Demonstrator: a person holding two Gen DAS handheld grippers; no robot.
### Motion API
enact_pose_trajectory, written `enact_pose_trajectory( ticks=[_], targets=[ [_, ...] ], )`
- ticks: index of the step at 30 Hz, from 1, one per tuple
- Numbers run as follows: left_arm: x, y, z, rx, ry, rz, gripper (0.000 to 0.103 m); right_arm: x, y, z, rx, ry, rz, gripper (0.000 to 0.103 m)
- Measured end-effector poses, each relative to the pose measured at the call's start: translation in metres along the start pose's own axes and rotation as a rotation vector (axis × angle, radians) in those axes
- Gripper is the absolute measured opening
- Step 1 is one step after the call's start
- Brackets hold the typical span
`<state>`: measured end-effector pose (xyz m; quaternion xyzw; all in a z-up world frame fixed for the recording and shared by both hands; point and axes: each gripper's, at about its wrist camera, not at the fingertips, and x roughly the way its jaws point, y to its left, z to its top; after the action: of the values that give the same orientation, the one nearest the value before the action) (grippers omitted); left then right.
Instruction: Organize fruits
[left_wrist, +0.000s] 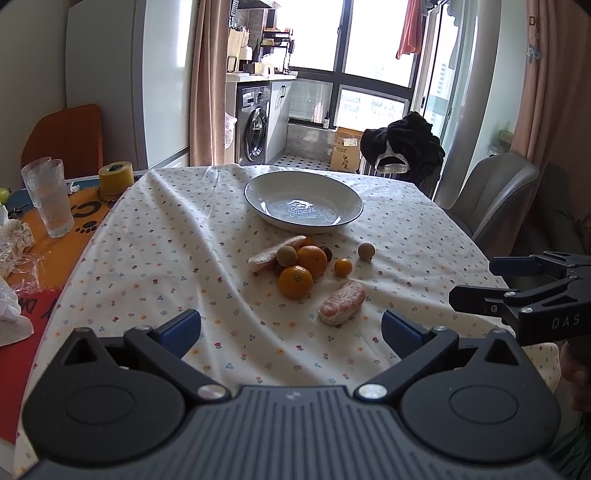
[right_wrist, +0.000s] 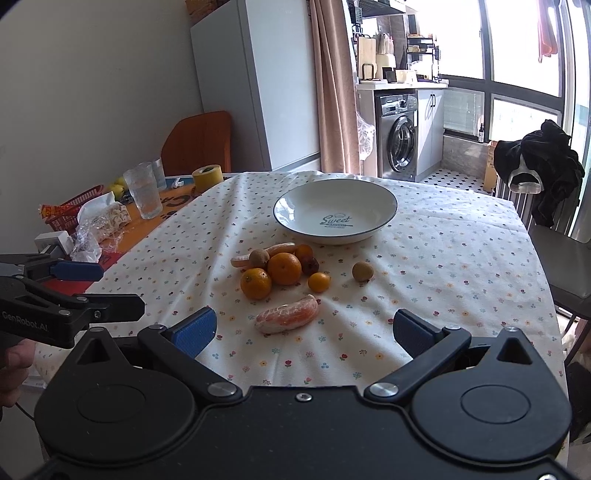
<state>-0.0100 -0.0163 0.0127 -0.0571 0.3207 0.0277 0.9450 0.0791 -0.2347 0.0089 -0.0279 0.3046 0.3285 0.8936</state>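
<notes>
With the plate (right_wrist: 384, 218) empty, both the left gripper (left_wrist: 291, 330) and right gripper (right_wrist: 304, 328) are hovering wide open, empty, requiring descent onto the wrapped segment (right_wrist: 288, 314).

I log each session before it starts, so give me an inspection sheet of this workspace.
Surface: table under a wrinkled flower-print tablecloth.
Job's things: plate with nothing in it; oranges, kiwis and wrapped grapefruit wedges on the cloth in front of it.
Clutter: glasses, tape roll, plastic wrappers at the left edge.
Grippers: left hand-held gripper and right hand-held gripper both open, holding nothing.
Cables: nothing seen.
Surroundings: washing machine, chair, windows.
</notes>
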Motion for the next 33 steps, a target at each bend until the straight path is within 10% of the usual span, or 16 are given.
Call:
enact_pose_trajectory(
  ticks=[33],
  targets=[
    [-0.0044,0.002,0.003,0.005,-0.016,0.0,0.103,-0.0031,-0.0024,0.0005,0.001,-0.011,0.0,0.103]
  ],
)
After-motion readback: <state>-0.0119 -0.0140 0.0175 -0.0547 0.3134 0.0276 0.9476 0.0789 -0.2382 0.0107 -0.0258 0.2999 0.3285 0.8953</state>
